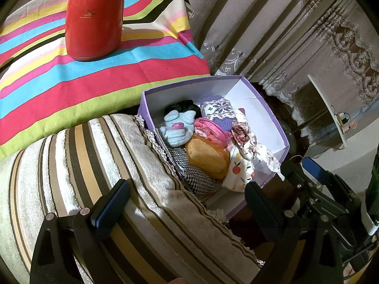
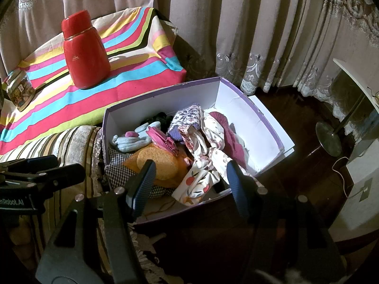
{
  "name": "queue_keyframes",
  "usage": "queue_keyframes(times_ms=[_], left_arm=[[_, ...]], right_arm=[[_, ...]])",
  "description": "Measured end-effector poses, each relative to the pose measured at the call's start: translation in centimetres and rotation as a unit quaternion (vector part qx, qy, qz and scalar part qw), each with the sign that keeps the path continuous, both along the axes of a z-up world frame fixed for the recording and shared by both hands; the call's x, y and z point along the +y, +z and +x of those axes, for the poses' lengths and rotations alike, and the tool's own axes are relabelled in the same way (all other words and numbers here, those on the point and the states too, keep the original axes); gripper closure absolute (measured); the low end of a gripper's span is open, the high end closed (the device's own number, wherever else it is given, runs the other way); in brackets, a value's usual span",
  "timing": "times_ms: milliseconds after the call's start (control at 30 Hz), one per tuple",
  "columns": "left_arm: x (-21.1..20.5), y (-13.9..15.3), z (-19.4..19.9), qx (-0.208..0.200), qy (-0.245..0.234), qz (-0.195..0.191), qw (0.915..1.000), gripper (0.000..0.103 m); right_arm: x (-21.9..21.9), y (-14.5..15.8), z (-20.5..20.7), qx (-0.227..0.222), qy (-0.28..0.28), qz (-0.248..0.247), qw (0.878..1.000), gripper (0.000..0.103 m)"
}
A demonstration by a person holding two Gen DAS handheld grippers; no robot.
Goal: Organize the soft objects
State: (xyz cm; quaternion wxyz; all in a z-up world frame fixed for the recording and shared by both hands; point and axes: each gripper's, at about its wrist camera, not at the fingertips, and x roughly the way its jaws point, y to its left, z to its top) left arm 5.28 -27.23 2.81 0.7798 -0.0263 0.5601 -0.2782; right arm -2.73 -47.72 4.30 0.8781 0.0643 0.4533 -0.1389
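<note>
A purple box (image 1: 260, 99) (image 2: 260, 116) with white walls holds several soft things. Among them are a light blue plush (image 1: 176, 127) (image 2: 132, 140), a pink pouch (image 1: 208, 127), an orange sponge (image 1: 206, 156) (image 2: 161, 161), a checked cloth (image 1: 194, 175), a purple knit (image 2: 184, 120) and a fruit-print cloth (image 1: 239, 172) (image 2: 196, 184). My left gripper (image 1: 187, 206) is open above the striped towel (image 1: 83, 161), beside the box's near left corner. My right gripper (image 2: 190, 184) hangs open over the box's front edge, above the fruit-print cloth, and its pads press on nothing.
A red flask (image 1: 94, 21) (image 2: 85, 54) stands on the bright striped cloth (image 1: 71, 90) behind the box. A tin (image 2: 20, 90) sits at that cloth's left end. Curtains (image 2: 236, 23) hang behind. A lamp base (image 2: 330, 139) and a white cabinet (image 2: 360, 182) stand on the dark floor to the right.
</note>
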Motion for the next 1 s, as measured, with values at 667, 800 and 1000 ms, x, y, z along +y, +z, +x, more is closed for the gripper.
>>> queue_keyframes(times_ms=[667,800,1000], left_arm=[[0.02,-0.07,0.06,0.0,-0.001,0.0,1.0,0.004],[0.0,-0.09,0.07,0.0,-0.001,0.0,1.0,0.004],[0.01,-0.17,0.09,0.0,-0.003,-0.001,1.0,0.002]], right_arm=[[-0.01,0.02,0.01,0.0,0.001,0.0,1.0,0.037],[-0.02,0.02,0.02,0.0,0.001,0.0,1.0,0.037],[-0.04,-0.16,-0.02,0.001,0.001,0.002,1.0,0.037]])
